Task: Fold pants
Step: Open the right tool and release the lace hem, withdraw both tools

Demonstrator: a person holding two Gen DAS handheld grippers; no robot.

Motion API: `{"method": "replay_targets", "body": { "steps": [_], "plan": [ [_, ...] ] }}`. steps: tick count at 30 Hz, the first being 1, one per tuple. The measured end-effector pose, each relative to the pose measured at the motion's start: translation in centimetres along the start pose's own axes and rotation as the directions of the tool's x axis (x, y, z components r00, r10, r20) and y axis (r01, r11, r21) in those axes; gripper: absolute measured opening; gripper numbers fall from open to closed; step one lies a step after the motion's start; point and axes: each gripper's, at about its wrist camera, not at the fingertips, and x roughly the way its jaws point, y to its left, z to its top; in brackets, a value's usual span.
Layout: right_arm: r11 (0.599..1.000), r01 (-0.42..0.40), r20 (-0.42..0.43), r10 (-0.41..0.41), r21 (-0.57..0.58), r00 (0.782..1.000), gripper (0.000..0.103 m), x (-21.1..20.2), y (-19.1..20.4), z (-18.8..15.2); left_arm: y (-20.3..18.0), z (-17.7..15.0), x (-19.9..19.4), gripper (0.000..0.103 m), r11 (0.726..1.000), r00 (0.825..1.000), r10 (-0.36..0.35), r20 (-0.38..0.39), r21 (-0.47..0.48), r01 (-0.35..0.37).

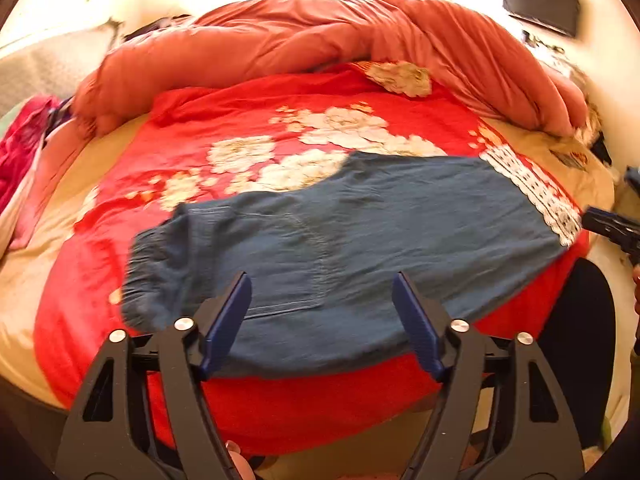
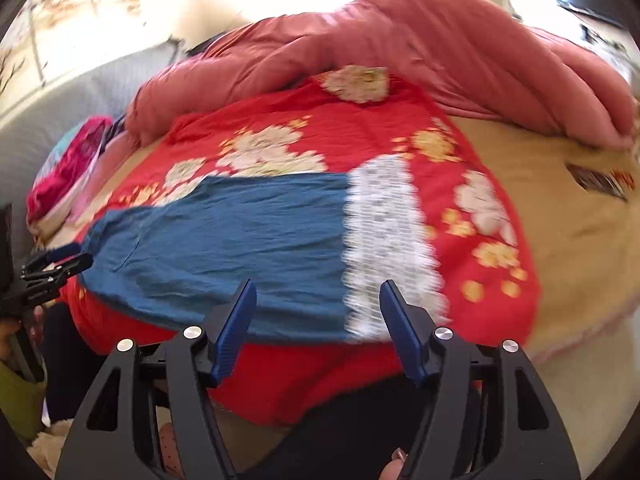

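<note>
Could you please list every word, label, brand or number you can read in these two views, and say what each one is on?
No text can be read in either view.
Small printed patch on the beige bed cover: some colour print, too blurred to read.
Blue pants with white lace hem: no label visible.
Dark panel on the wall: blank.
</note>
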Motion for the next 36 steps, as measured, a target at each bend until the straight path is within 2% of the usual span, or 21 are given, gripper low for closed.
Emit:
{"method": "replay_targets", "body": {
  "steps": [3,5,8,10,13,15,19,24,27,30,36],
  "plan": [
    [1.000,-0.006,-0.035,0.005,-0.028,0.999,0.063,2.2,1.9,0.0,-0.8,-1.0,1.9,0.067,1.000,0.998,0.005,-0.060,0.018,-0.004],
    [0.999,-0.010,-0.075,0.007,-0.039,0.997,0.063,3.9,3.1,-0.4,-1.0,-2.1,3.2,0.068,0.999,0.993,0.034,-0.115,0.026,-0.031],
    [0.999,-0.047,-0.149,0.044,-0.014,0.988,0.063,6.0,4.1,-1.6,-0.7,-3.4,3.9,0.069,0.998,0.987,0.052,-0.152,0.040,-0.046],
    [0.999,-0.035,-0.168,0.029,-0.030,0.985,0.068,6.9,4.6,-2.4,-0.8,-4.0,4.1,0.069,0.997,0.985,0.058,-0.165,0.054,-0.050],
    [0.999,-0.033,-0.157,0.027,-0.033,0.987,0.069,6.9,4.8,-2.7,-0.7,-4.3,4.4,0.069,0.997,0.984,0.062,-0.167,0.059,-0.053],
    [0.998,-0.059,-0.137,0.058,-0.001,0.989,0.069,6.1,4.4,-2.5,-0.8,-4.2,4.3,0.070,0.997,0.984,0.063,-0.164,0.056,-0.054],
    [0.993,-0.098,-0.018,0.100,0.065,0.995,0.072,2.6,3.0,-2.3,-1.1,-3.2,2.0,0.070,1.000,0.993,0.009,-0.114,0.026,-0.006],
    [0.988,-0.028,0.087,0.014,0.155,0.996,0.072,-1.2,-0.5,-2.0,-2.9,-0.8,-1.2,0.074,0.997,0.999,-0.049,-0.001,0.059,0.049],
    [0.979,0.000,0.106,-0.022,0.202,0.994,0.072,-2.1,-2.3,-2.1,-4.2,0.8,-1.6,0.076,0.993,0.996,-0.086,0.035,0.078,0.083],
    [0.973,0.022,0.107,-0.048,0.232,0.993,0.084,-2.4,-3.7,-2.2,-5.7,2.2,-1.1,0.080,0.989,0.993,-0.113,0.040,0.098,0.109],
    [0.963,0.024,0.099,-0.053,0.269,0.994,0.084,-1.9,-5.4,-2.8,-9.7,4.8,0.9,0.087,0.970,0.986,-0.164,0.026,0.186,0.156]
  ]
}}
